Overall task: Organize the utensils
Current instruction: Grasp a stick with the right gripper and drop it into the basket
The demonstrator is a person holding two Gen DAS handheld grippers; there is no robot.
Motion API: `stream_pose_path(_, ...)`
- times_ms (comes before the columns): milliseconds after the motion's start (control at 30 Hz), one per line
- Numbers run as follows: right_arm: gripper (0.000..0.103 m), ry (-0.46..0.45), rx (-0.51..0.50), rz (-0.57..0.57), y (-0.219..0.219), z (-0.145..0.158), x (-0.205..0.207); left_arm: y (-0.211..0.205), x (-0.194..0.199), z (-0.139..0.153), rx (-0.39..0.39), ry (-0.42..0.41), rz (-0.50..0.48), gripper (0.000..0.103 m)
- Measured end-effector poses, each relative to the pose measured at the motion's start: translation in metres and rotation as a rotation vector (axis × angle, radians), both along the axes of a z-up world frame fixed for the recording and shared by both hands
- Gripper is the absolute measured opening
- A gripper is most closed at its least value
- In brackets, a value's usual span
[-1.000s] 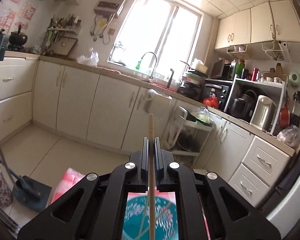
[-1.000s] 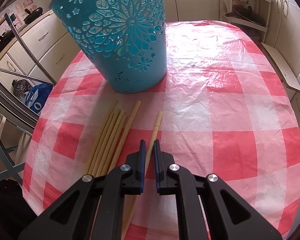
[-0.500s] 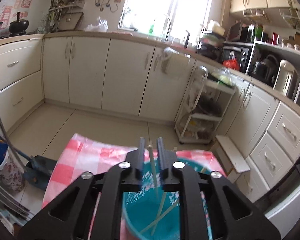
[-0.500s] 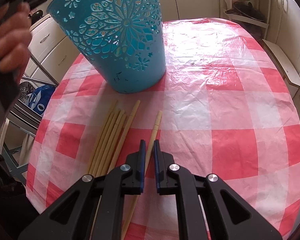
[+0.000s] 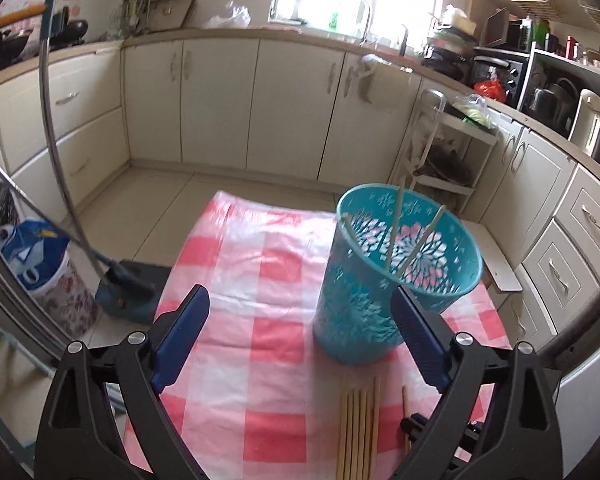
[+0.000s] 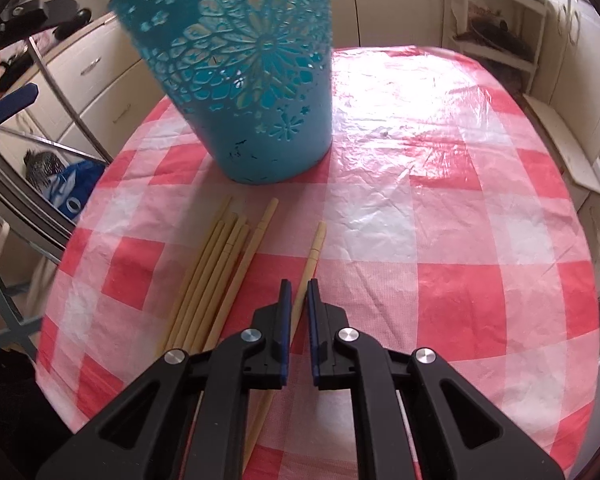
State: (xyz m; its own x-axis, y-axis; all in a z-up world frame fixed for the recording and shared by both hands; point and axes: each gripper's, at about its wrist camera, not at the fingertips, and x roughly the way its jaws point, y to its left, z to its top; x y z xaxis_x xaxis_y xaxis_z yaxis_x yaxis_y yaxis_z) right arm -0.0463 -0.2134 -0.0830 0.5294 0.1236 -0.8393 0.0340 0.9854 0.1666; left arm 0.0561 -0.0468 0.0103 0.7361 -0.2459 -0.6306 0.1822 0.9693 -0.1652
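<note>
A teal cut-out basket (image 5: 384, 276) stands on the red-and-white checked table (image 5: 260, 280) and holds three pale chopsticks (image 5: 394, 228). It also shows in the right wrist view (image 6: 244, 80). Several bamboo chopsticks (image 6: 216, 276) lie bundled in front of it, also seen in the left wrist view (image 5: 358, 432). A single chopstick (image 6: 310, 264) lies apart to their right. My left gripper (image 5: 300, 336) is wide open and empty above the table. My right gripper (image 6: 296, 300) is nearly closed around the single chopstick, low over the cloth.
A dustpan with a long handle (image 5: 124, 288) and a blue bag (image 5: 32, 252) stand on the floor left of the table. Kitchen cabinets (image 5: 220, 96) line the far wall. A wire rack (image 5: 444, 152) stands behind the basket.
My left gripper let its chopstick drop into the basket, opened wide and pulled back and to the left. My right gripper stayed around the single chopstick.
</note>
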Motion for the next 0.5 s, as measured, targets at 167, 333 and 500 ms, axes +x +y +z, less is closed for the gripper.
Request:
stream_pose_path(167, 0.006, -0.030, 0.212, -0.006, -0.029, 0.017, -0.015, 0.014, 0.009, -0.004, -0.014, 0.016, 0.020, 0.088)
stream_pose_path(333, 0.006, -0.184, 0.478, 0.008, -0.058, 0.064, -0.034, 0.031, 0.019, -0.002, -0.049, 0.031, 0.073, 0.088)
stream_pose_path(500, 0.005, -0.347, 0.570, 0.040, -0.058, 0.130, -0.024, 0.045, 0.021, 0.003, -0.088, 0.029, 0.109, 0.088)
